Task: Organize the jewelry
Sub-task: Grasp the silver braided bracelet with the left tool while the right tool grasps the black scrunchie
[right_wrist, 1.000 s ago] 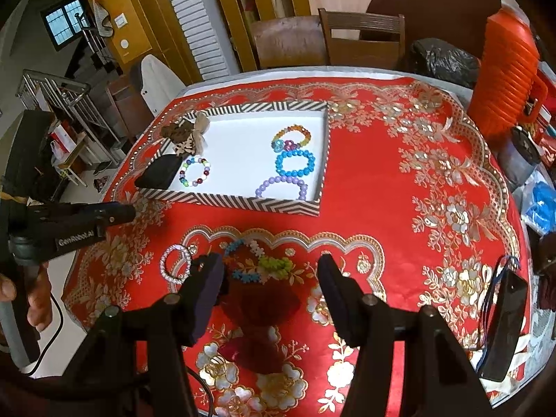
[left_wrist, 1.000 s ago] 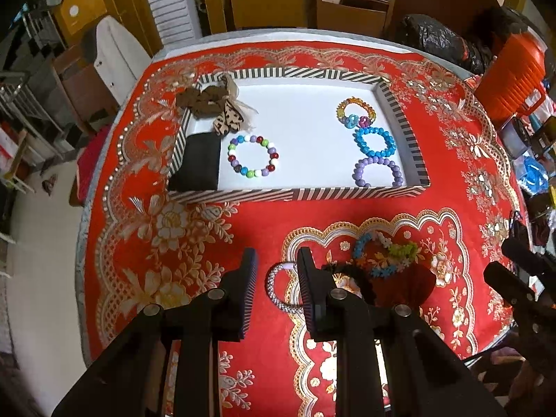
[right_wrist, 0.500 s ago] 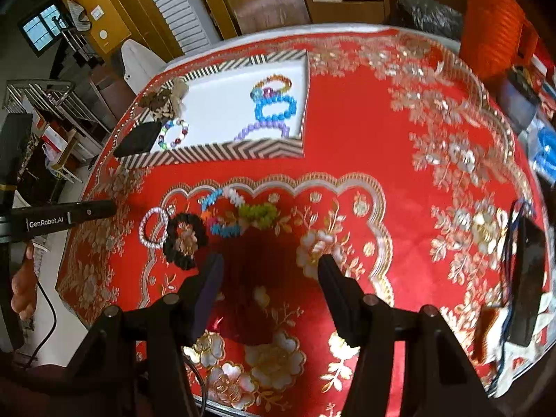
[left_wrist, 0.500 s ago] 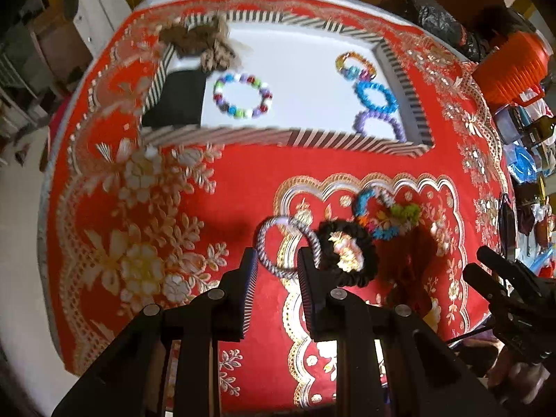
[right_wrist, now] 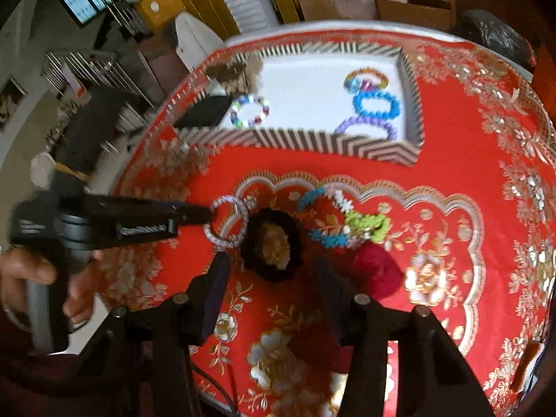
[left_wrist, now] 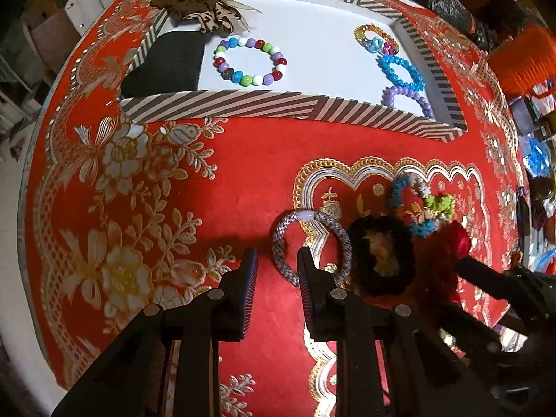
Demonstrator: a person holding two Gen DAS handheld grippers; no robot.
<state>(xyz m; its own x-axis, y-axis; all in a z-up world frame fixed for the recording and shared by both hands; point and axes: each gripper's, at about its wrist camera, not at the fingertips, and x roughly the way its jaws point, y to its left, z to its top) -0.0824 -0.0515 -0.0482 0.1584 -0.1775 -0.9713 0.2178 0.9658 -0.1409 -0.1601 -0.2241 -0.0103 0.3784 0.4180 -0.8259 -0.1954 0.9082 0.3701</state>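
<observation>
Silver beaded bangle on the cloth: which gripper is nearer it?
Left. The left gripper straddles the silver beaded bangle's near rim; the right gripper sits beside it, over the black scrunchie.

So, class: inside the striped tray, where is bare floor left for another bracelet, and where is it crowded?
Bare: the white middle of the striped tray, between the multicolour bead bracelet and the blue bracelet. Crowded: the right wall's bracelet row and the left corner's black pad.

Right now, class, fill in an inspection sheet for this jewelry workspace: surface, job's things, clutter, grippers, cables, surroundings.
Surface: red floral tablecloth.
Job's things: striped tray holds beaded bracelets; silver bangle, black scrunchie, flower bracelet, red scrunchie lie on the cloth.
Clutter: nothing seen.
Grippers: left gripper open at the bangle; right gripper open above the black scrunchie, jaws just closing.
Cables: one below the right gripper.
Surroundings: wooden chairs, orange basket.
</observation>
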